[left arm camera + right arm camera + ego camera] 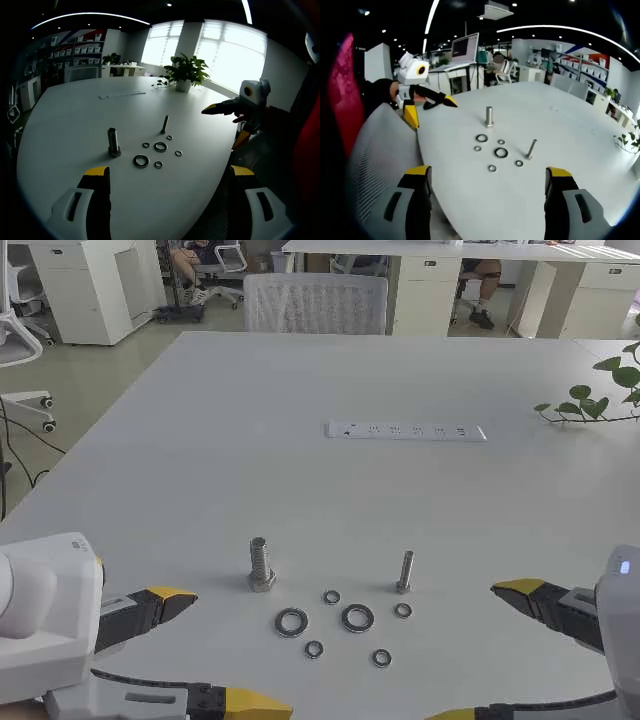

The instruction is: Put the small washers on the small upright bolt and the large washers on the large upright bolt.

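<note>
While the left hand-held gripper and right hand-held gripper stand wide open, empty, we find small washers and large washers flat on the table near the small bolt and large bolt. We judge a washer may skid from the jaws, lying so flat.

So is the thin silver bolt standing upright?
Upright: the thin silver bolt stands head-down on the white table, shaft pointing straight up.
</note>
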`<state>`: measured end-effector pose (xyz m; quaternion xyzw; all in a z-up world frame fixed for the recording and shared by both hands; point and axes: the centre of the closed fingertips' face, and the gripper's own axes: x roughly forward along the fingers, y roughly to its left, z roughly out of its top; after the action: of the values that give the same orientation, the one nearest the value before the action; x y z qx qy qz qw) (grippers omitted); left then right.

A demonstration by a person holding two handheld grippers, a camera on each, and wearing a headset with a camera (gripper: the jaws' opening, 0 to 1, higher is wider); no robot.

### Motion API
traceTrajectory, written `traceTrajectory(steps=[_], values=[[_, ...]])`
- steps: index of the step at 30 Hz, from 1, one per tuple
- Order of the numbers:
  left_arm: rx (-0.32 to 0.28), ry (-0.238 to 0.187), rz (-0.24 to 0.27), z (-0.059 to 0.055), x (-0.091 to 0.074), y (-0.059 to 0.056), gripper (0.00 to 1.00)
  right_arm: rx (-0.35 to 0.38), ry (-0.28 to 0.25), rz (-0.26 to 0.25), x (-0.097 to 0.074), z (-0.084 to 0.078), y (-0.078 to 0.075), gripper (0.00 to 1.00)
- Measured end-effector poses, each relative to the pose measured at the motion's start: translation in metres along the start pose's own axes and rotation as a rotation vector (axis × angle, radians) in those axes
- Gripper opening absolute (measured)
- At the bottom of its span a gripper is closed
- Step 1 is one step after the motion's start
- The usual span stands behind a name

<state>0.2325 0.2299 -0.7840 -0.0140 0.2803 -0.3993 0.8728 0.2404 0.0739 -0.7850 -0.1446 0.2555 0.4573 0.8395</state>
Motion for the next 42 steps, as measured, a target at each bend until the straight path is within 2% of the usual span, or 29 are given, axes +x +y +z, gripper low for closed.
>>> traceTrajectory(steps=[42], values=[[0.008,0.013,-0.011,-0.0021,0.0008,-0.0027,0.96,-0.014,0.018,0.007,0.0010,-0.0028,0.0023,0.93]])
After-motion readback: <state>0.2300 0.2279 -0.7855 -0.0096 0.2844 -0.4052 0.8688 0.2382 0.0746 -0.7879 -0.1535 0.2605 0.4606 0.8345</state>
